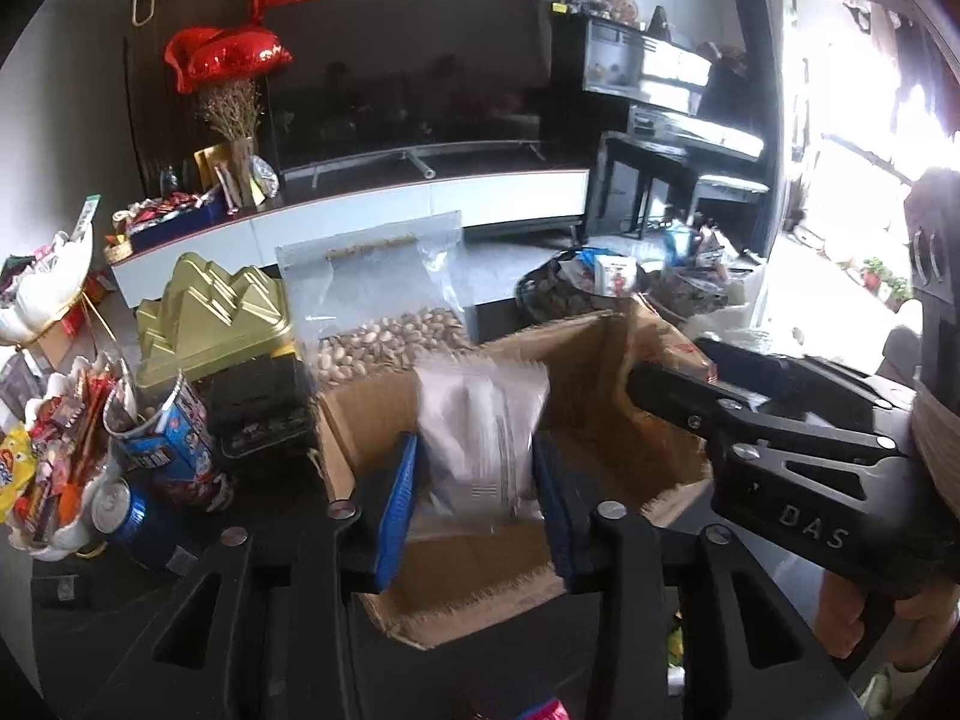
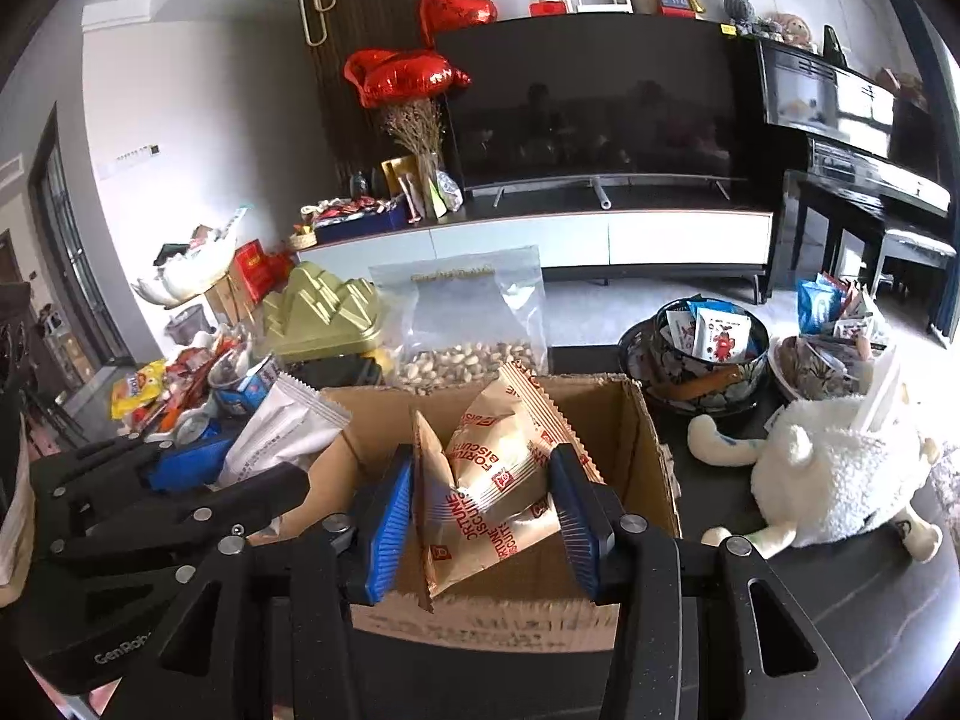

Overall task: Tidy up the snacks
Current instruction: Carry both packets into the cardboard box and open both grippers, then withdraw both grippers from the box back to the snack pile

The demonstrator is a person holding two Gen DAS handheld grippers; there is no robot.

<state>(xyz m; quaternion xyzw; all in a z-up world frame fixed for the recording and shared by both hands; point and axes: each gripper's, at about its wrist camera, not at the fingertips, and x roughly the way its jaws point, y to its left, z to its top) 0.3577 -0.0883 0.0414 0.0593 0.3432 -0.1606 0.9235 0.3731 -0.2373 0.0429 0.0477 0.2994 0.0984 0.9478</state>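
Observation:
An open cardboard box (image 1: pixel 630 420) (image 2: pixel 636 432) stands on the dark table. My left gripper (image 1: pixel 474 504) is shut on a white snack packet (image 1: pixel 480 432) and holds it over the box's left part; the packet also shows in the right wrist view (image 2: pixel 282 426). My right gripper (image 2: pixel 489 516) is shut on tan Fortune Biscuits packets (image 2: pixel 498 468) above the box's middle. The right gripper's body (image 1: pixel 780 438) reaches over the box's right wall in the left wrist view.
A clear bag of pistachios (image 2: pixel 462 324) and a gold tin (image 2: pixel 324 312) stand behind the box. A snack pile and cans (image 1: pixel 72 456) lie at the left. Patterned bowls of sachets (image 2: pixel 708 348) and a white plush sheep (image 2: pixel 828 480) sit at the right.

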